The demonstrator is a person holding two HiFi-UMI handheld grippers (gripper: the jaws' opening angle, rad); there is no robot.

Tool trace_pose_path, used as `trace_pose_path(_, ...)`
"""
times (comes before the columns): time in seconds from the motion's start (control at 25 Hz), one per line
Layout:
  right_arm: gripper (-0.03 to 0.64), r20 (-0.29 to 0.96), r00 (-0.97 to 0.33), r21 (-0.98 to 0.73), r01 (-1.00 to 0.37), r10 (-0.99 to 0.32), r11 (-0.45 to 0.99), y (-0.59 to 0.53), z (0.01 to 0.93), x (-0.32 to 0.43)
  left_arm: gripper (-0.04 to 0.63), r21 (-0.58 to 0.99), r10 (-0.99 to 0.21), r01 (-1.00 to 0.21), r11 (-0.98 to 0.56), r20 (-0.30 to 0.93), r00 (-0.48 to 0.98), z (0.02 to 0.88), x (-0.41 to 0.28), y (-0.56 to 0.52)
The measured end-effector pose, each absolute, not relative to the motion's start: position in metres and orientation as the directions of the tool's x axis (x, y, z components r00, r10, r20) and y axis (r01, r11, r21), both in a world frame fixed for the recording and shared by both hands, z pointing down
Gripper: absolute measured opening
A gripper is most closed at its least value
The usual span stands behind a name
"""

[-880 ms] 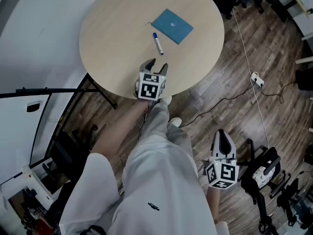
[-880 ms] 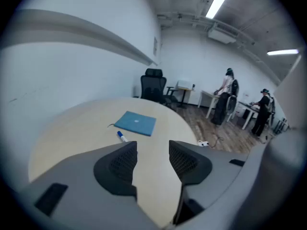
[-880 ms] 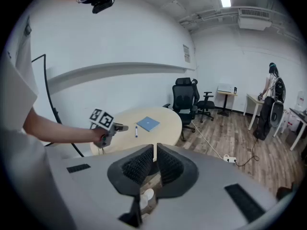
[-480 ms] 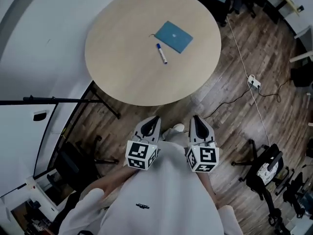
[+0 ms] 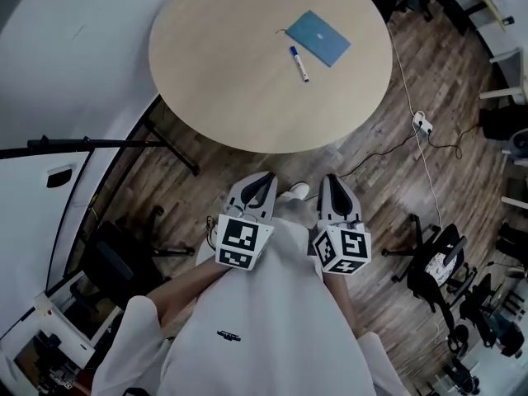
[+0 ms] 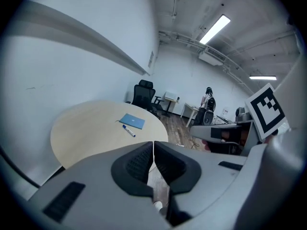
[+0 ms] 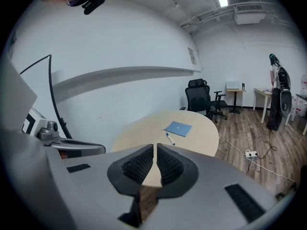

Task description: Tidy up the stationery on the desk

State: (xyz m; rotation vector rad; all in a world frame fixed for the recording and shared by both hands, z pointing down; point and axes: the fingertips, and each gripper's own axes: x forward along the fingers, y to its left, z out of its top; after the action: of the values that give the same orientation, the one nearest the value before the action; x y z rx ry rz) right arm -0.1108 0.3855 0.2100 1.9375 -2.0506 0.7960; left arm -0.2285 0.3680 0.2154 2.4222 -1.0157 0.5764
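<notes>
Both the left gripper (image 5: 259,185) and right gripper (image 5: 333,190) hang by the person's waist in the head view, well apart from the table (image 5: 214,73), where what may be a marker (image 5: 299,63) lies just beside a notebook (image 5: 318,37). Left gripper view: jaws pressed together, empty. Right gripper view: likewise, so tidying seems unstarted; the next move calls for approaching and opening over the marker.

The round table (image 5: 231,73) runs off the top edge of my head view. I can't read any print on the marker (image 5: 299,63) or blue notebook (image 5: 318,38); too small.
</notes>
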Motion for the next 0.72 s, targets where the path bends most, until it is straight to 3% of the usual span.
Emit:
trace_pose_path(0.16,0.049,0.522,-0.063,-0.206,-0.977,-0.851,-0.054,0.388,0.212,-0.131,0.025,0.273,-0.516,-0.701,-0.659,0.513,0.685,0.218,-0.245,0.356)
trace_pose_path(0.4,0.049,0.519,-0.046,-0.189,-0.98,-0.854,-0.062,0.362,0.207,-0.102,0.025,0.261,-0.519,-0.704,-0.66,0.519,0.679,0.212,-0.228,0.33)
trace_pose_path(0.72,0.049,0.48,-0.12,-0.208,-0.978,-0.869,0.02,0.276,0.208,-0.048,0.025,0.249,-0.541,-0.746,-0.618,0.554,0.633,0.221,-0.176,0.261)
